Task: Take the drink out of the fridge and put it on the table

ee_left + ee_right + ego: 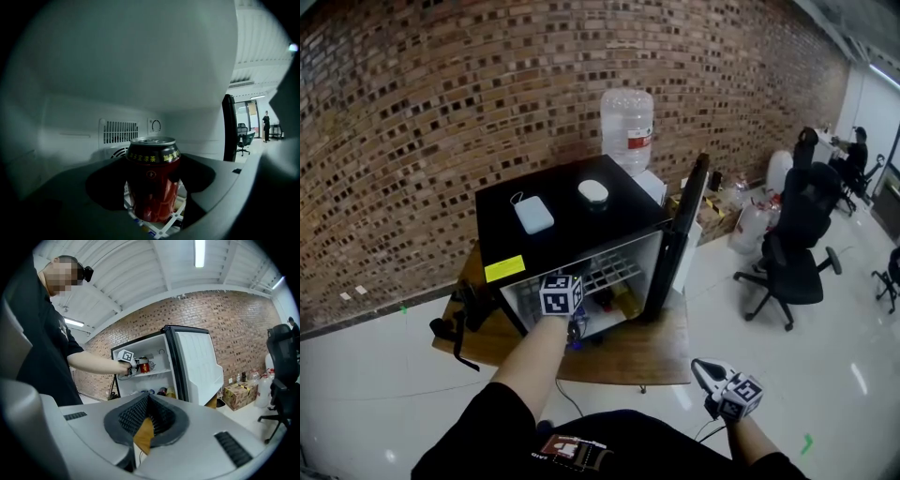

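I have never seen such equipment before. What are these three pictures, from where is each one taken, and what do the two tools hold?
There is no robot here: a person holds a two-jaw gripper in each hand. The head view comes from a camera on the person's head, looking down at a small black fridge with its door open, standing on a wooden table. A pale box and a round white thing lie on top of the fridge. The other two pictures come from cameras riding on the grippers. The left gripper reaches inside the fridge. Its view shows a red can upright on a white wire shelf, and the jaws seem to be closed against its sides. The right gripper hangs low beside the person, jaws together, holding nothing.
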Motion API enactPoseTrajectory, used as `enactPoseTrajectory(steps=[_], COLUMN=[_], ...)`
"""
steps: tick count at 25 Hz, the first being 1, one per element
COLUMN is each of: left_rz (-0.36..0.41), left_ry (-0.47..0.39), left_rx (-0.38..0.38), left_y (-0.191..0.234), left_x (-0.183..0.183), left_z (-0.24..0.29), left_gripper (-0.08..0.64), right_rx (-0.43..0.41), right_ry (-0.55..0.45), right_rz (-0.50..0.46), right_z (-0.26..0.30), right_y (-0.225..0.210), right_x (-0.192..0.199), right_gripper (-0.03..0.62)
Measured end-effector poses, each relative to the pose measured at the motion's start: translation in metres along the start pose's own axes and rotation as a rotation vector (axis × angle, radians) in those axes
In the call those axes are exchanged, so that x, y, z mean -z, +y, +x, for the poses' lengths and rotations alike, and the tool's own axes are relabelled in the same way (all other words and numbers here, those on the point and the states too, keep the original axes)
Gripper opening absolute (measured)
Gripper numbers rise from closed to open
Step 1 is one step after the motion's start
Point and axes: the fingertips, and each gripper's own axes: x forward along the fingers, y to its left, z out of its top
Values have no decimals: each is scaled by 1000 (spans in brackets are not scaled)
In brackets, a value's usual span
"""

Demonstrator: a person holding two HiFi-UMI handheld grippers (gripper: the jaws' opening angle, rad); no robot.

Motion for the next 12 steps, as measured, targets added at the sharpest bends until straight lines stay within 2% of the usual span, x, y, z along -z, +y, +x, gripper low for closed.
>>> enactPoseTrajectory(steps=[5,12], left_rz=[30,74], left_ry=[-24,-69], left_rx=[115,326], left_y=[-27,-94], left_x=[0,-3], left_z=[-21,-71], left_gripper=[319,321], right_rx=[8,1], right_ry=[-9,-16], right_rz=[-7,-12], right_z=[-2,6], right_y=[-2,1], right_x=[4,5], right_gripper=[0,0])
